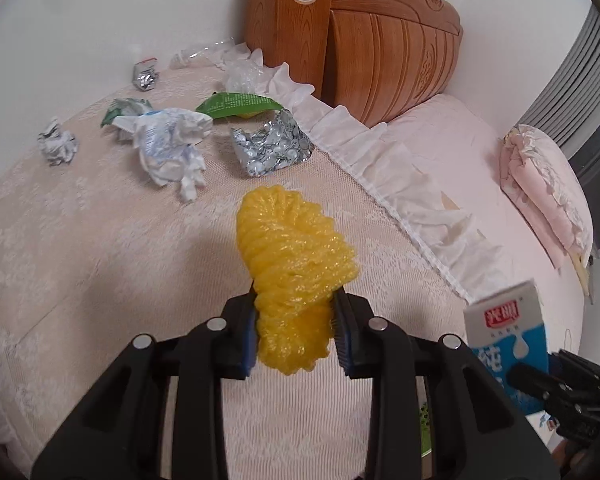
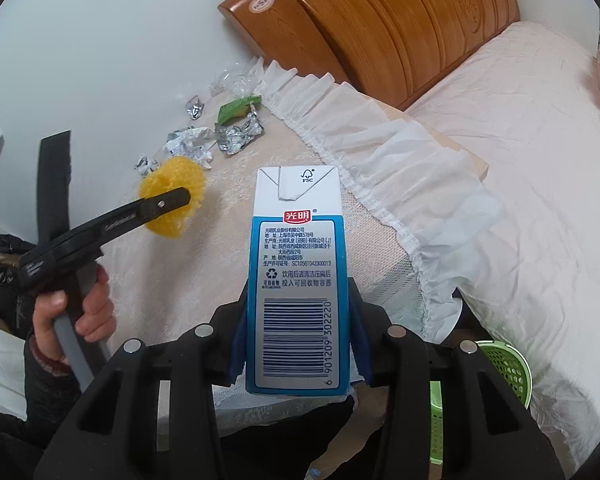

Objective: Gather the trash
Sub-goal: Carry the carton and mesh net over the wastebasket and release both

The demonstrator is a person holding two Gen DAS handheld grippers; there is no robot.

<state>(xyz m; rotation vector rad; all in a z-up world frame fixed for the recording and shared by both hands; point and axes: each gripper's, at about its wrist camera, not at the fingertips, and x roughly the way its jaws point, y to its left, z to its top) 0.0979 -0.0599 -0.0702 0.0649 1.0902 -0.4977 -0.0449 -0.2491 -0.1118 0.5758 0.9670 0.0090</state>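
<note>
My left gripper is shut on a yellow foam net, held above the lace-covered table. In the right wrist view the same net shows at the left, pinched by the left gripper. My right gripper is shut on a blue and white milk carton, upright between the pads. That carton also shows at the lower right of the left wrist view. On the table's far side lie crumpled white paper, a foil wrapper, a green wrapper and a small paper ball.
A green basket stands low on the right, beside the table. A bed with a wooden headboard and a folded pink quilt fills the right. A silver packet and clear plastic lie by the wall. A hand grips the left handle.
</note>
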